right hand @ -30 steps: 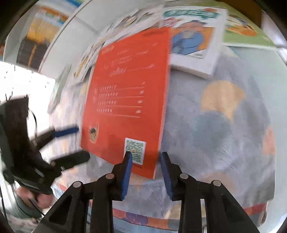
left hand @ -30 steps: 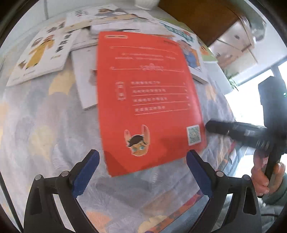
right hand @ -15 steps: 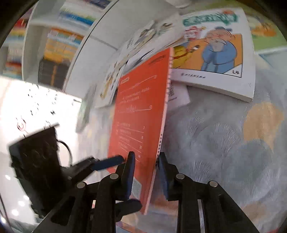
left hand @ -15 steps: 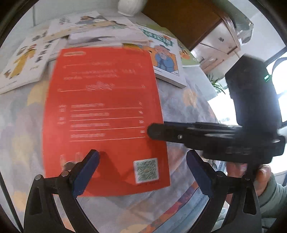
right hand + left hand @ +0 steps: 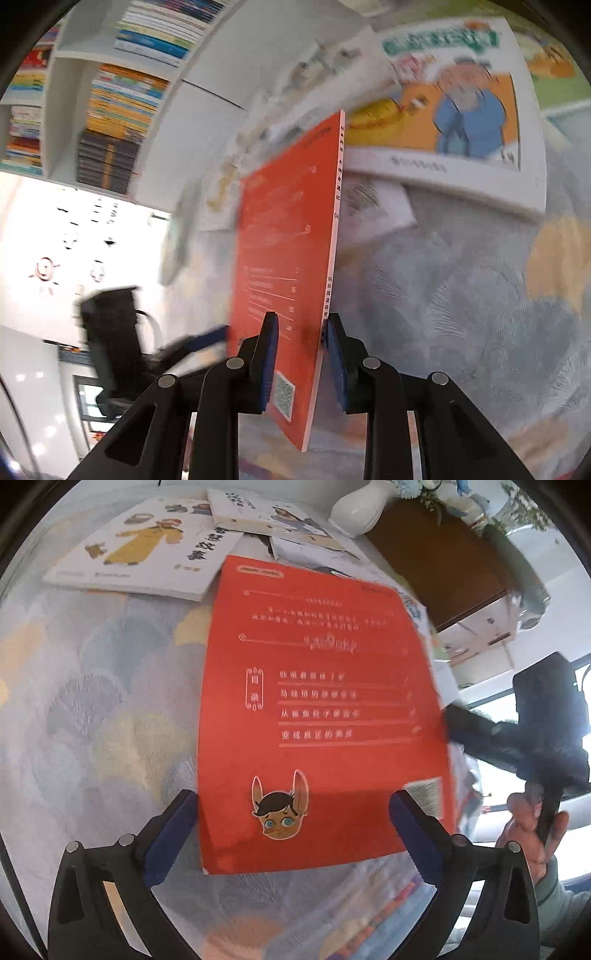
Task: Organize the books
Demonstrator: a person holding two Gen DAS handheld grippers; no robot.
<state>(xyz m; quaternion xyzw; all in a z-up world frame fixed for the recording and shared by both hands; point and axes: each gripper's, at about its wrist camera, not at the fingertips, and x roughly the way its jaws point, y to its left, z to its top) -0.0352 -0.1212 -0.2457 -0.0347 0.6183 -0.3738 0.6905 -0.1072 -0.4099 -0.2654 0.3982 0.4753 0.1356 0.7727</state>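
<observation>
We see the right hand-held gripper (image 5: 301, 354) clamped on the red book (image 5: 317, 716), lifted over the patterned counter (image 5: 103, 716), its cover headed "目录", while our left hand-held gripper (image 5: 293, 834) stands wide, holding nothing.

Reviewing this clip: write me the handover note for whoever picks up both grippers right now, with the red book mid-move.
Right gripper: shut on the red book at its spine edge, holding it lifted and tilted above the patterned cloth; its jaws have just closed further.
Left gripper: open, empty, the book's lower edge lying between its fingers without contact.
Other books: the yellow-figure book, the blue-robed-figure book and more lie scattered flat at the far side of the cloth.
Done: red book picked up.
Left: place it, probably with left-hand support, then gather the rest.
</observation>
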